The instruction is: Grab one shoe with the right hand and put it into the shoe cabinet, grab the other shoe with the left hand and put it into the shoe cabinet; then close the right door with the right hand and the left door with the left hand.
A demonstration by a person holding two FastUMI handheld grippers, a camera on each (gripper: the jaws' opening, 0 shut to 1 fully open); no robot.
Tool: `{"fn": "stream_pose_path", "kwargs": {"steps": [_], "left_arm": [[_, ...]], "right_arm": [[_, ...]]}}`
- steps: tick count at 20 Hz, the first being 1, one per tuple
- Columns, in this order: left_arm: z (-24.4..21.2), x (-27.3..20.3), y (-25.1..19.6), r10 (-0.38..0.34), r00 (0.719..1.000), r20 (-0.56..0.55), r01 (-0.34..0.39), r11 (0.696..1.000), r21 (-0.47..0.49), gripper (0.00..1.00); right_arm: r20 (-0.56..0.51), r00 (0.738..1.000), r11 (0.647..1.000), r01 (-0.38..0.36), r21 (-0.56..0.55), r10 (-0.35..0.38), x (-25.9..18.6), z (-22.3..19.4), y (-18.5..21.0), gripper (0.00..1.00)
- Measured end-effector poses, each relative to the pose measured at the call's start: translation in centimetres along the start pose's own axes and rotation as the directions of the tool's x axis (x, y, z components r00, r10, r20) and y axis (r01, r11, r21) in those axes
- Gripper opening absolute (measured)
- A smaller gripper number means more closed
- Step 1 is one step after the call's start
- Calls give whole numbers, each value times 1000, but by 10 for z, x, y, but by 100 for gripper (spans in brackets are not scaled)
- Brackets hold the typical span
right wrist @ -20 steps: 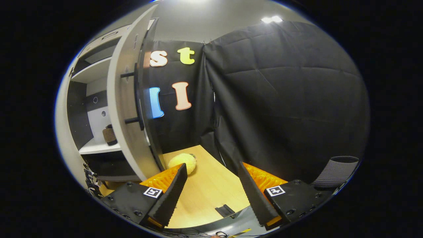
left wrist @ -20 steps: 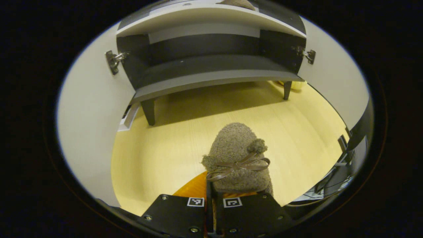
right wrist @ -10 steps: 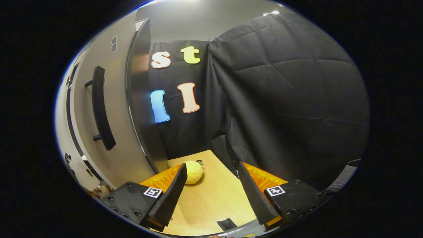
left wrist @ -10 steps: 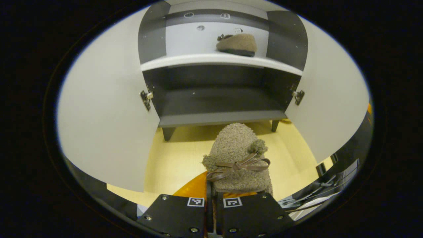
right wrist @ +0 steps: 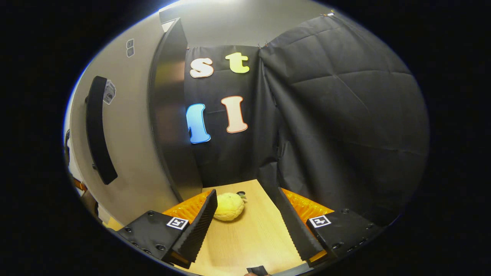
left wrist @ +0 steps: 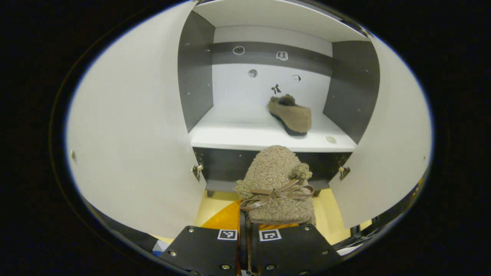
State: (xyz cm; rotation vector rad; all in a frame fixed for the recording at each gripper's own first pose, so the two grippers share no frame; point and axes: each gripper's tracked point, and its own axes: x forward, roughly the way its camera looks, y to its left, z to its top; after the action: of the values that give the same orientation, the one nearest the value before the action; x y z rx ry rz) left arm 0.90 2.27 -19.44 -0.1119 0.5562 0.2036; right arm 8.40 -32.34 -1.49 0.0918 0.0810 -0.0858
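Fingers of your left gripper (left wrist: 248, 230) pinch the fuzzy brown bow-tied slipper (left wrist: 275, 188); carry it level onto the white shelf (left wrist: 238, 132), beside the shelved brown slipper (left wrist: 289, 115). Right gripper (right wrist: 245, 226) fingers stay spread.

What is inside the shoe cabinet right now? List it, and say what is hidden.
On the white upper shelf of the shoe cabinet lies one brown fuzzy shoe, right of centre. The other shoe, clamped in the left gripper, covers part of the dark lower compartment.

Pale wood floor (right wrist: 249, 237); black cloth wall (right wrist: 345, 134)
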Motion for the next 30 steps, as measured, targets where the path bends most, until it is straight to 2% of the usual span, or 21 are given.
{"fn": "stream_pose_path", "kwargs": {"steps": [3, 6, 10, 13, 17, 22, 28, 29, 30], "left_arm": [[-10, 1, -7, 44, 998, 49, -45, 999, 19, 6], [-8, 2, -7, 54, 994, 96, -58, 998, 39, 5], [-2, 2, -6, 51, 988, 148, -58, 997, 44, 6], [2, 2, -7, 43, 981, 189, -61, 994, 90, 5], [3, -2, -10, 19, 978, 210, -49, 989, 138, 5], [7, -8, -14, -37, 973, 230, -12, 978, 210, 5], [7, -11, -16, -57, 978, 203, 4, 968, 250, 5], [5, -10, -18, -59, 979, 194, 9, 969, 248, 5], [1, -8, -18, -61, 981, 182, 14, 968, 249, 11]], "right_arm": [[-4, 1000, 1000, -4, 23, 4, 8, 4, -7, 98], [8, 1000, 998, 25, 49, -26, 7, 9, -15, 98], [31, 994, 993, 102, 57, -104, -4, 13, -28, 98], [43, 982, 981, 183, 70, -186, -23, 12, -40, 98], [37, 954, 951, 294, 93, -299, -54, 5, -52, 98], [45, 905, 902, 417, 113, -424, -98, 0, -57, 98], [44, 851, 848, 516, 125, -524, -142, -15, -55, 98], [40, 843, 839, 528, 134, -537, -147, -18, -56, 92], [36, 837, 832, 536, 145, -545, -152, -21, -56, 92]]}}
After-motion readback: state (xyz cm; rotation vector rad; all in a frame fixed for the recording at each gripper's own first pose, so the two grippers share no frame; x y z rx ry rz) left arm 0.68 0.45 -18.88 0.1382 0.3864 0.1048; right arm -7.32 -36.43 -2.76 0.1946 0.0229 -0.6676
